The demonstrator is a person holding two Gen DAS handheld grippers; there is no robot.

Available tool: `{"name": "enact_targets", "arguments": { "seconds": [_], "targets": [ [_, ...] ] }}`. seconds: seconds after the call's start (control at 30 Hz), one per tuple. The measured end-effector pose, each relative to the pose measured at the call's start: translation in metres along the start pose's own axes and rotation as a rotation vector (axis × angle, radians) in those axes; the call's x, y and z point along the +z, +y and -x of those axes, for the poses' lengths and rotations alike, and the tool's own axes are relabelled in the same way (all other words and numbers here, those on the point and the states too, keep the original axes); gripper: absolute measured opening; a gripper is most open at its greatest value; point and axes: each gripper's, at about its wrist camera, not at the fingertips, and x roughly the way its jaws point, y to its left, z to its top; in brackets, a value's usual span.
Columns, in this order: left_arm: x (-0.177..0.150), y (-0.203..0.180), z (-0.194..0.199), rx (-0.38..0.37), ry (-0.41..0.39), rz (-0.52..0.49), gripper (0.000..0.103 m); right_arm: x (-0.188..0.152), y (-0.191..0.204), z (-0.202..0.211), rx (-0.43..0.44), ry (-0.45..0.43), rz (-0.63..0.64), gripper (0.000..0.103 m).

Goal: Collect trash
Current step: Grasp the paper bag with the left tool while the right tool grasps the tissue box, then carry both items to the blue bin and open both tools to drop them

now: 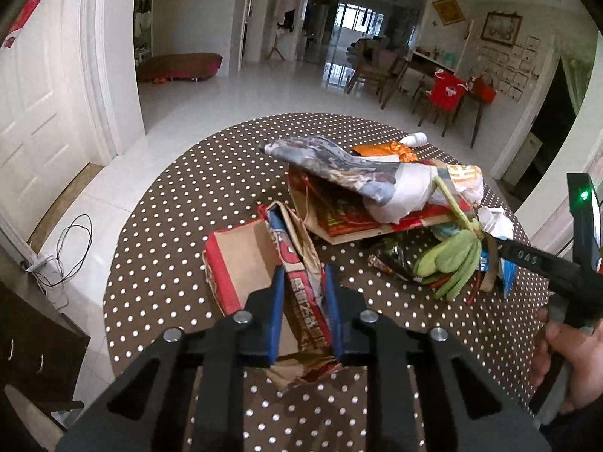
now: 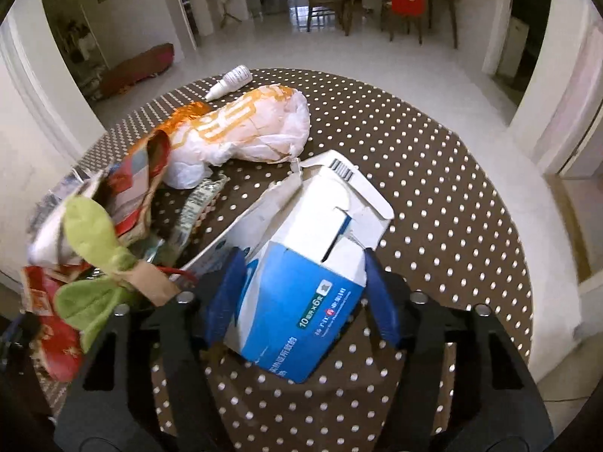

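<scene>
My left gripper (image 1: pixel 304 278) is shut on a torn red and brown cardboard carton (image 1: pixel 297 275) over the round polka-dot table (image 1: pixel 169 233). My right gripper (image 2: pixel 301 263) is shut on a crumpled blue and white medicine box (image 2: pixel 301 301); its body shows at the right of the left wrist view (image 1: pixel 527 260). A trash pile lies between them: a red flat box (image 1: pixel 358 218), a printed plastic bag (image 1: pixel 339 165), a white and orange bag (image 2: pixel 245 128), green fabric (image 2: pixel 90 293) and a dark wrapper (image 1: pixel 395 260).
A small white bottle (image 2: pixel 230 81) lies at the table's far edge. An orange wrapper (image 1: pixel 388 149) sits behind the pile. Beyond are a tiled floor, a white door (image 1: pixel 34 113), cables on the floor (image 1: pixel 68 248) and dining chairs (image 1: pixel 441 98).
</scene>
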Motion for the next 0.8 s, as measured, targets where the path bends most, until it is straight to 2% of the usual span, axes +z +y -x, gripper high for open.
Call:
{"name": "enact_targets", "arguments": {
  "seconds": [0.23,0.5,0.63,0.8],
  "targets": [
    [-0.010,-0.001,0.017,0.000,-0.016,-0.010,0.017,-0.015,-0.032,0.027,0.094,-0.009,-0.072,0.053],
    [-0.018,-0.014,0.048,-0.032,-0.063,-0.050,0.016,-0.022,-0.060,0.053,0.134,-0.039,-0.116,0.051],
    [-0.015,-0.032,0.063,-0.062,-0.095,-0.080,0.016,-0.024,-0.075,0.066,0.151,-0.068,-0.147,0.051],
    [0.002,-0.072,0.078,-0.137,-0.151,-0.130,0.016,-0.018,-0.101,0.089,0.182,-0.129,-0.198,0.051]
  ]
}}
